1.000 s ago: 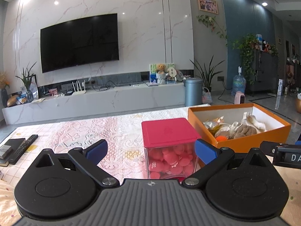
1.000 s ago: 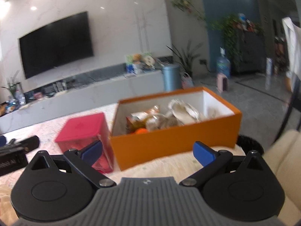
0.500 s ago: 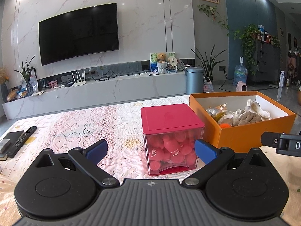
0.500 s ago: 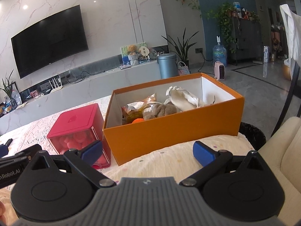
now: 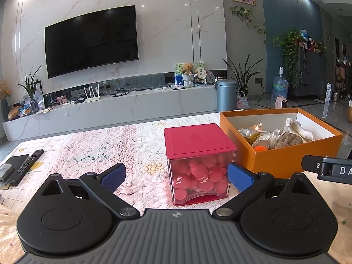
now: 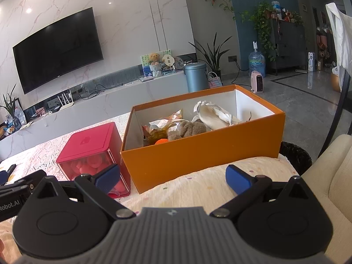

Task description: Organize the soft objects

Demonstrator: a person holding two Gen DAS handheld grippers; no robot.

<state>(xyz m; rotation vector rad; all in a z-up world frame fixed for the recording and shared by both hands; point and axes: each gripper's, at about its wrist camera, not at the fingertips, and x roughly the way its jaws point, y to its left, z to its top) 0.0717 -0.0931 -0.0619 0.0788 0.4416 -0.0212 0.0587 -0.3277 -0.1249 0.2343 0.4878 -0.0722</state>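
Observation:
An open orange box (image 6: 198,154) (image 5: 283,156) on the table holds a brown plush toy (image 6: 187,129) (image 5: 288,139), a white cloth item (image 6: 216,115), foil packets and a small orange ball (image 6: 161,141). To its left stands a clear cube with a red lid (image 5: 199,140) (image 6: 88,143), full of pink soft pieces. My left gripper (image 5: 176,178) is open just in front of the cube, holding nothing. Before the orange box's front wall, my right gripper (image 6: 172,178) is open and empty too.
A lace tablecloth (image 5: 99,149) covers the table. A remote (image 5: 26,167) and a dark device lie at its left edge. A black bin (image 6: 294,156) and a cream sofa arm (image 6: 330,176) stand right of the box. A TV wall and cabinet are behind.
Both grippers have risen and tilted down a little, so the cube and box sit lower and fuller in view. The right view has steadied from blur. Both stay open.

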